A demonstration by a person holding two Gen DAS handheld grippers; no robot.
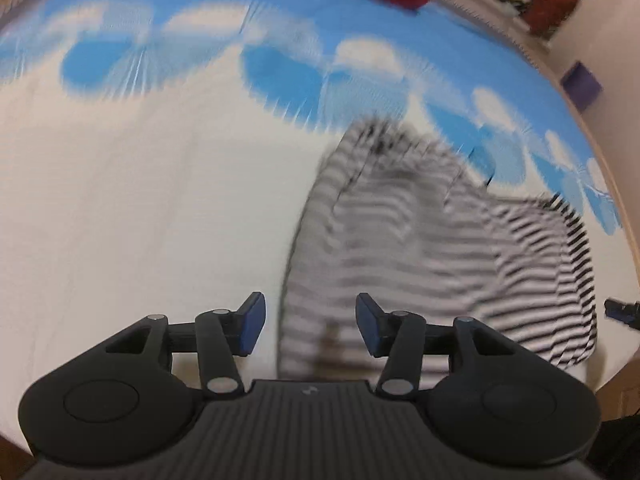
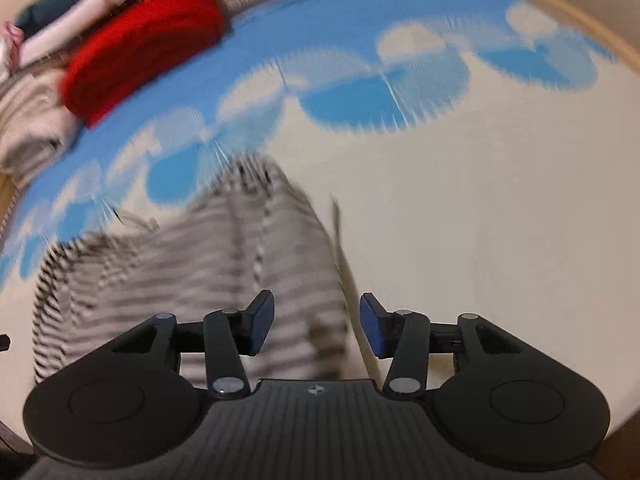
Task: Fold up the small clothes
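Since both views are motion-blurred, here's the gist: white bed sheet with blue cloud print [image 1: 120, 200] carries the black-and-white striped cotton garment [image 1: 420, 248], long axis running away from the cameras. It lies between the 2 tongs, left tongs [image 1: 310, 326] and right tongs [image 2: 317, 326], both gaping, gripping nothing, about equally near.

Striped garment [image 1: 420, 240]: black-and-white horizontal stripes, blurred to grey. Bed sheet [image 1: 140, 200]: cream lower part, sky blue with white clouds at top of frame. Folded cloth [image 2: 144, 44], upper left: solid red. Claw pads [image 2: 262, 326]: dark blue on black.
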